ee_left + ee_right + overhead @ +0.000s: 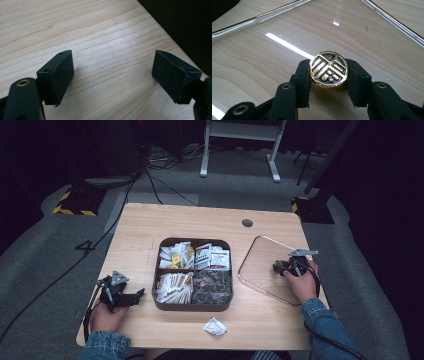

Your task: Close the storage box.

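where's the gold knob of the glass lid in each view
High view: gold knob sits right of centre, on the glass lid, at the right gripper.
Left gripper view: not in this picture.
Right gripper view: knob at centre, jaws closed on it.
Shared landmark: the wooden table.

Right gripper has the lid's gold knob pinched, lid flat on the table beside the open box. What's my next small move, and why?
Probably lift straight up a little. The right gripper grips the gold knob, the glass lid lies flat right of the box, and the left gripper is open and empty.
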Available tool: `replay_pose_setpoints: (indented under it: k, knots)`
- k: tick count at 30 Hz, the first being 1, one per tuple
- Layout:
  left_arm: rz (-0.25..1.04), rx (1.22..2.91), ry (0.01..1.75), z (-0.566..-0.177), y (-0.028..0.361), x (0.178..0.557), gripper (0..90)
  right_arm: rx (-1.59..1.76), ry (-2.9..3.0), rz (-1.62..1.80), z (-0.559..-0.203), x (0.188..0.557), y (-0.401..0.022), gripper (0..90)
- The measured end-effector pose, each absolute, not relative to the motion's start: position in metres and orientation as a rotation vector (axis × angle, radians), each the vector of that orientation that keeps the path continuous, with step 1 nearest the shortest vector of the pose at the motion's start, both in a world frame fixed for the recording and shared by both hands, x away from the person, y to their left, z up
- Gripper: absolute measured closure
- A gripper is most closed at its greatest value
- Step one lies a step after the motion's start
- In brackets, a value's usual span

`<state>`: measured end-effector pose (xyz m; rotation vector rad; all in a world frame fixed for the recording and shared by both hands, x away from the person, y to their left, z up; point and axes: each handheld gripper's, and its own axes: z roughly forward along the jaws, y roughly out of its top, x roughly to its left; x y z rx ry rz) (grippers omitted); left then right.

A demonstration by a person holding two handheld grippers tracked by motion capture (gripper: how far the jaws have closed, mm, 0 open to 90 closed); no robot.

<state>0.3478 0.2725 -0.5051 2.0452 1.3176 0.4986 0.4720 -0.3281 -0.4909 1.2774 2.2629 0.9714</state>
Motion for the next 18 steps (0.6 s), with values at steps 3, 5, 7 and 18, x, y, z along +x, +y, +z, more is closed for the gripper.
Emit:
replay_pose_setpoints:
  k: [3,5,7,18]
  knots:
    - [0.498,2.045,1.318,-0.505,0.272,0.348,18.3,1.295,2.267,0.973,-0.49,0.473,-0.329,58.4]
    - [0.498,2.045,1.318,-0.505,0.272,0.348,18.3,1.293,2.261,0.961,-0.489,0.473,-0.329,58.5]
    - [0.498,2.045,1.318,-0.505,0.272,0.348,18.3,1.297,2.255,0.976,-0.488,0.472,-0.33,58.4]
    - [0.499,2.045,1.317,-0.505,0.272,0.348,18.4,1.255,2.236,1.047,-0.457,0.466,-0.33,58.4]
